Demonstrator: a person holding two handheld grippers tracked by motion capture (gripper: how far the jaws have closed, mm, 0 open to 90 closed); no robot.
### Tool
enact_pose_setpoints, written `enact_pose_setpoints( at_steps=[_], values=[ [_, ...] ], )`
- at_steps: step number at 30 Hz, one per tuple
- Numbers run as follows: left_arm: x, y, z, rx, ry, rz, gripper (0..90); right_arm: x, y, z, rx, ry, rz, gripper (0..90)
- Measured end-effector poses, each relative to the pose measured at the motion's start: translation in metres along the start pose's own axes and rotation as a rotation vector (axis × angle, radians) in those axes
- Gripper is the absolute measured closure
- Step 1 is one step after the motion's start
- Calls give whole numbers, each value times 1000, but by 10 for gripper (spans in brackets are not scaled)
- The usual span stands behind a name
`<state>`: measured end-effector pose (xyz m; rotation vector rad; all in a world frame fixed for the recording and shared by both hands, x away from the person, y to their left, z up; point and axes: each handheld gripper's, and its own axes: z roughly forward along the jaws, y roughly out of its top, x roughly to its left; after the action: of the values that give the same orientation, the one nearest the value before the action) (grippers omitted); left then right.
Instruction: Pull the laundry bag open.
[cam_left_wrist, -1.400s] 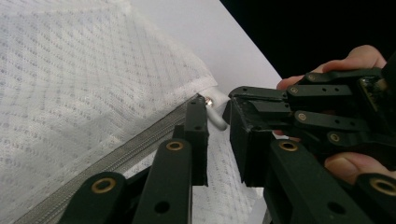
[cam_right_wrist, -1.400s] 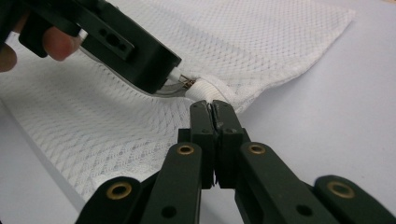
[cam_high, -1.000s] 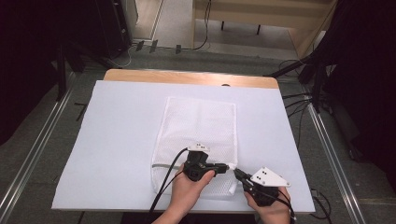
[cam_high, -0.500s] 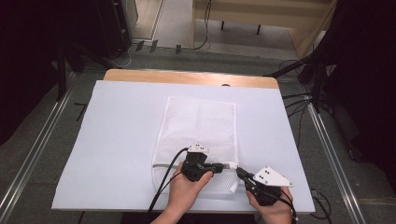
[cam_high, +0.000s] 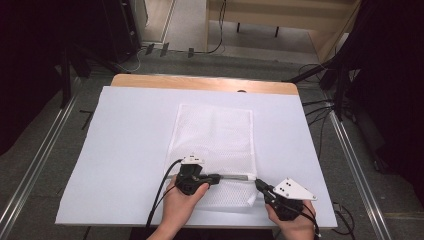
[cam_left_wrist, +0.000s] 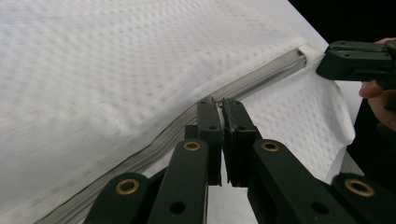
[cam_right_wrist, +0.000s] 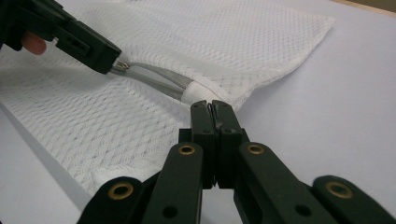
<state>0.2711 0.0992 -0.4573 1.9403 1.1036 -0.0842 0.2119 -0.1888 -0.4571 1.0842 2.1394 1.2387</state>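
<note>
A white sheet (cam_high: 130, 150) covers most of the light wooden table (cam_high: 200, 82), leaving a strip of bare wood along the far edge. The grey floor (cam_high: 45, 155) around it looks like carpet, with silver metal rails (cam_high: 35, 165) running along both sides of the table. Black cables (cam_high: 315, 107) trail over the floor to the right and beyond the far edge. Farther back stands a pale wooden piece of furniture on dark legs (cam_high: 280, 15). Dark black curtains or shadowed areas (cam_high: 30, 60) close in at left and right.
</note>
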Motion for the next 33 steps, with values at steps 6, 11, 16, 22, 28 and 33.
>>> enact_pose_setpoints(
  at_steps=[6,11,16,22,28,33],
  values=[
    [14,-8,-19,-5,26,-5,880,0,0,0,2,-1,-1,900],
    [36,-22,-42,-10,75,-36,879,-1,0,-2,4,-14,1,900],
    [49,-31,-60,-15,108,-40,879,-2,0,-2,7,-19,5,900],
    [66,-41,-79,-21,130,-64,879,-2,0,-1,10,-23,4,900],
    [76,-47,-94,-37,132,-85,879,-4,-1,0,25,-27,10,900],
    [82,-51,-108,-53,147,-99,879,-4,-1,0,27,-32,16,900]
  ],
)
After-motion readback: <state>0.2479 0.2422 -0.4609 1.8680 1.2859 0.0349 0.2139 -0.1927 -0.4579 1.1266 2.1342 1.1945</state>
